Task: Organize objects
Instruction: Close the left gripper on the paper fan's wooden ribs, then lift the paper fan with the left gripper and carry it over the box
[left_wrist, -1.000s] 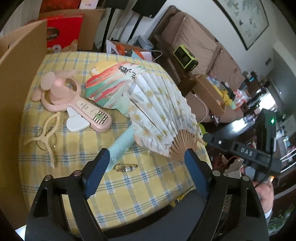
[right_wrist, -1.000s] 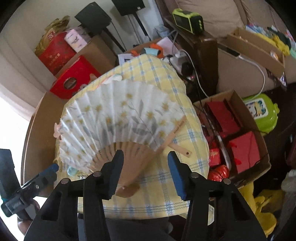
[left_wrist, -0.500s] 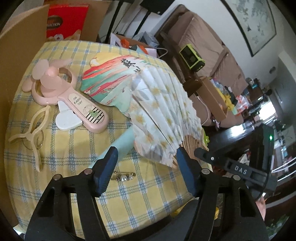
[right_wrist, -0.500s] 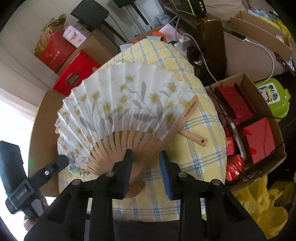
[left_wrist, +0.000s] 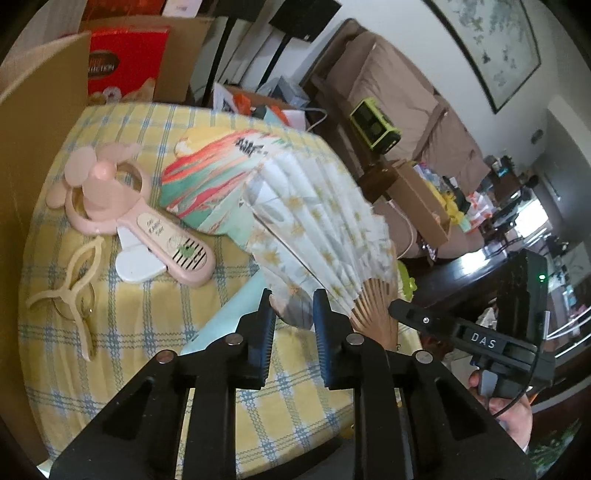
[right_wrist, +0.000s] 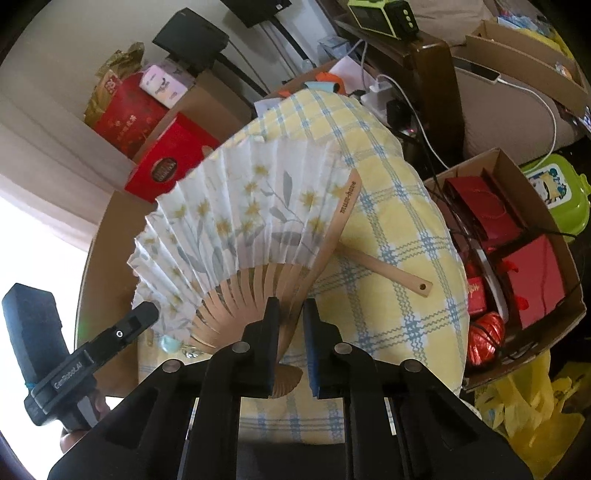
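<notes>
A white paper folding fan (left_wrist: 321, 225) with yellow flowers and bamboo ribs stands partly open over the yellow checked tablecloth (left_wrist: 147, 332); it also shows in the right wrist view (right_wrist: 240, 221). My left gripper (left_wrist: 293, 314) is shut on the fan's outer paper edge. My right gripper (right_wrist: 290, 317) is shut on the fan's bamboo ribs near the pivot. A colourful round fan (left_wrist: 214, 181), a pink handheld electric fan (left_wrist: 129, 218), a cream clip (left_wrist: 70, 288) and a pale blue sleeve (left_wrist: 225, 317) lie on the cloth.
A cardboard wall (left_wrist: 33, 147) stands at the table's left. A bamboo stick (right_wrist: 388, 266) lies on the cloth to the right. An open carton of red boxes (right_wrist: 517, 240) sits on the floor to the right. A sofa (left_wrist: 406, 110) is beyond.
Both grippers moved in and closed on the folding fan, the left on its paper edge, the right on its ribs. The fan has folded partly together and lifted.
</notes>
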